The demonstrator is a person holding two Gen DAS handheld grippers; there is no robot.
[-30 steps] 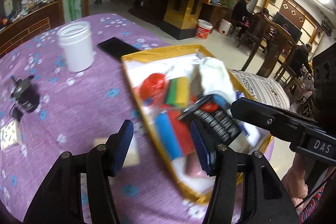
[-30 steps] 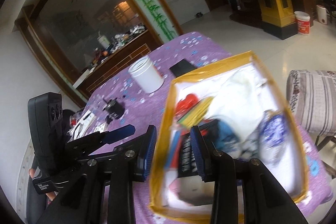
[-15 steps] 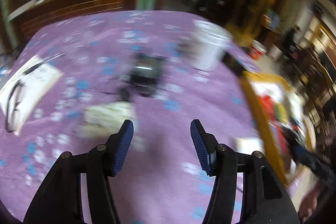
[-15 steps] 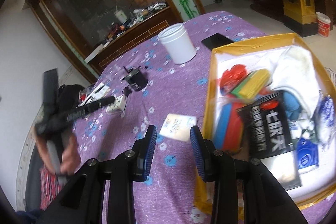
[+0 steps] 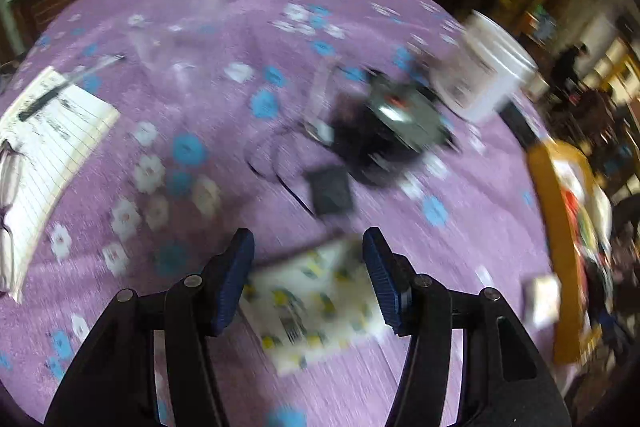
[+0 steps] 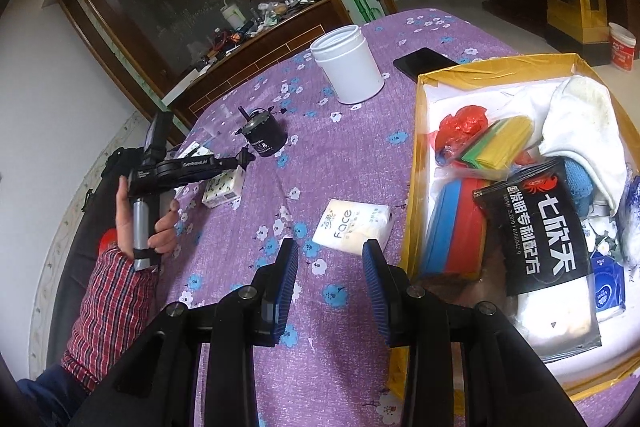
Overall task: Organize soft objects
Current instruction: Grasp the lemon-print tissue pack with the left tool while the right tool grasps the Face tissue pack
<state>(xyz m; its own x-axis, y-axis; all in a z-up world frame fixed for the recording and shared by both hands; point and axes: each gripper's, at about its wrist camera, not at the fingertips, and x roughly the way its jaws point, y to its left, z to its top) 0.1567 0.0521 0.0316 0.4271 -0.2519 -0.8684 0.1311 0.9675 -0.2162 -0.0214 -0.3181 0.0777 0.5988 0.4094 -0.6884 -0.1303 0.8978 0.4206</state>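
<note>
A patterned white tissue pack [image 5: 316, 303] lies on the purple cloth between the open jaws of my left gripper [image 5: 308, 279]; it also shows in the right wrist view [image 6: 224, 187], by the left gripper's tips [image 6: 248, 159]. A white "face" tissue pack [image 6: 351, 225] lies just ahead of my open, empty right gripper [image 6: 330, 271]. The yellow box [image 6: 416, 147] to the right holds soft things: a white cloth [image 6: 584, 123], a black packet [image 6: 536, 227], a red bag [image 6: 460, 123] and coloured cloths [image 6: 496, 143].
A white jar [image 6: 348, 65], a black phone [image 6: 424, 61] and a small black motor [image 6: 262, 139] stand on the table [image 6: 340, 155]. A notepad with pen [image 5: 44, 131] lies at the left. The left view is blurred.
My left gripper swung away from the box to the left and came down over the patterned tissue pack. My right gripper drew back from the box toward the "face" pack.
</note>
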